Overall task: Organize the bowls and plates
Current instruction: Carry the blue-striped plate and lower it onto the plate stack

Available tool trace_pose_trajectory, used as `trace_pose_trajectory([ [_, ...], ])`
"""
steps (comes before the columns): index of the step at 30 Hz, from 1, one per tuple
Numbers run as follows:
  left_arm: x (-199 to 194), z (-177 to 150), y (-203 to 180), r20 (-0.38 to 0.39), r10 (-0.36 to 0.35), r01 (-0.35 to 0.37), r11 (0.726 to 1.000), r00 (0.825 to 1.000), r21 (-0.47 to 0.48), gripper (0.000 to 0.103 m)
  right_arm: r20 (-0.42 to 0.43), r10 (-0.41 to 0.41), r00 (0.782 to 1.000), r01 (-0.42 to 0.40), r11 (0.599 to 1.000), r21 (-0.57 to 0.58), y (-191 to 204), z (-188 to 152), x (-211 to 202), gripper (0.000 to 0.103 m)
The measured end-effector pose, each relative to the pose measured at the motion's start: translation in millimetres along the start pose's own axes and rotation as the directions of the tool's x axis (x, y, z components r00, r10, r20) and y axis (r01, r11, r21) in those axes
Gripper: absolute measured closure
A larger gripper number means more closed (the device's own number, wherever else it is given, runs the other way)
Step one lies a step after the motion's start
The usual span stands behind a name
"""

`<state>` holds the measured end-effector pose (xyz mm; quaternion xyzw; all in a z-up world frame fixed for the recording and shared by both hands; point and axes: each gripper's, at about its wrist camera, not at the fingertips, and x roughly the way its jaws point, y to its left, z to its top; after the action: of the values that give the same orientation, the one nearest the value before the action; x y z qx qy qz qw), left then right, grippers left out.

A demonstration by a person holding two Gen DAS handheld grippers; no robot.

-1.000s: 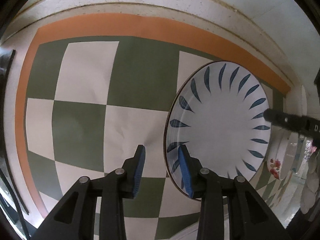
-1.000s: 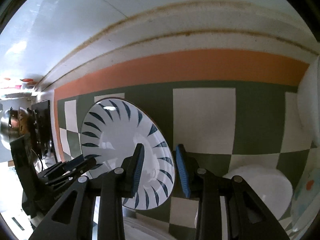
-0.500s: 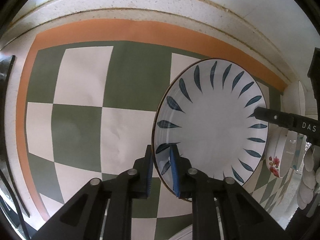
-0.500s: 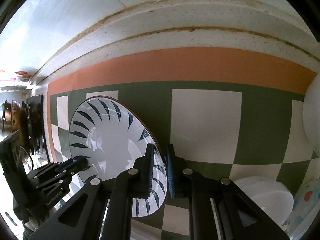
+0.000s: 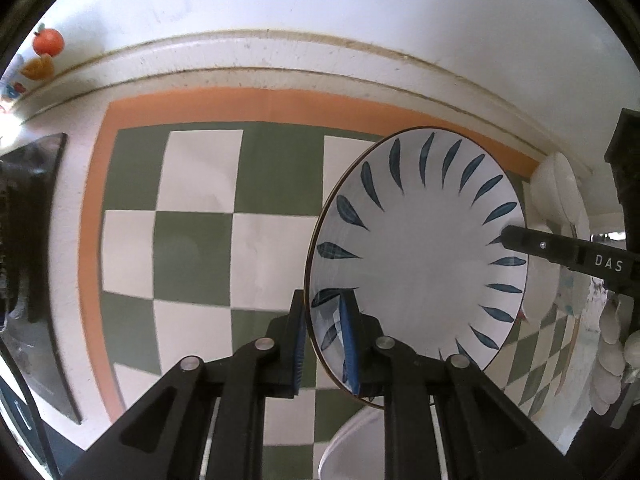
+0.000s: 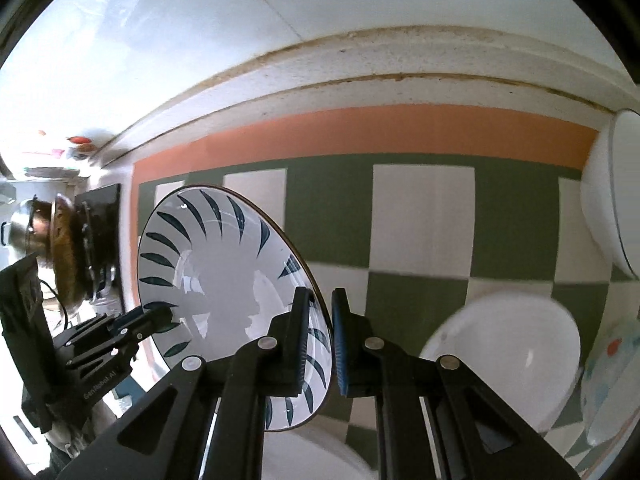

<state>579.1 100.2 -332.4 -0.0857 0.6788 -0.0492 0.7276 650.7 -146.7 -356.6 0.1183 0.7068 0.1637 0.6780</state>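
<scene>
Plate (image 5: 420, 248) was clamped at opposite rim edges by left tool (image 5: 324, 344) and right tool (image 6: 320, 344), probably for balance above the bench (image 5: 192, 248).

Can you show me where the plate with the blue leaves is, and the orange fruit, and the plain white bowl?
blue-leaf plate (image 5: 424, 264): left wrist view, its white middle.
orange fruit (image 5: 48, 42): left wrist view, its round front.
white bowl (image 6: 504, 344): right wrist view, its inside.

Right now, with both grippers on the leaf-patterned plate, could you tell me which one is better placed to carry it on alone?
Neither clearly. The left gripper and right gripper each clamp opposite rims of the leaf-patterned plate. I'd lean right: white bowls lie on its side.
</scene>
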Motion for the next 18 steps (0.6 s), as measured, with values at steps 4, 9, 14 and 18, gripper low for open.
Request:
trace_pose_trajectory([
  [4,-15,-23,-6,0.014,0.009,-0.009,1.000,1.000,0.029,0.089,0.027,0.019,0.999,-0.019,1.000,-0.004,5,-30,-22,0.090],
  [9,-27,-58,-15,0.016,0.008,-0.009,0.998,1.000,0.060,0.089,0.053,0.046,0.998,-0.046,0.999,0.002,8,-76,-40,0.090],
  [14,-35,-91,-15,0.016,0.002,-0.003,0.996,1.000,0.084,0.089,0.061,0.056,0.997,-0.056,0.998,0.013,-1,-128,-49,0.090],
  [18,-34,-111,-19,0.011,0.004,-0.005,0.995,1.000,0.103,0.089,0.053,0.071,0.996,-0.073,0.997,0.037,-12,-163,-43,0.090],
])
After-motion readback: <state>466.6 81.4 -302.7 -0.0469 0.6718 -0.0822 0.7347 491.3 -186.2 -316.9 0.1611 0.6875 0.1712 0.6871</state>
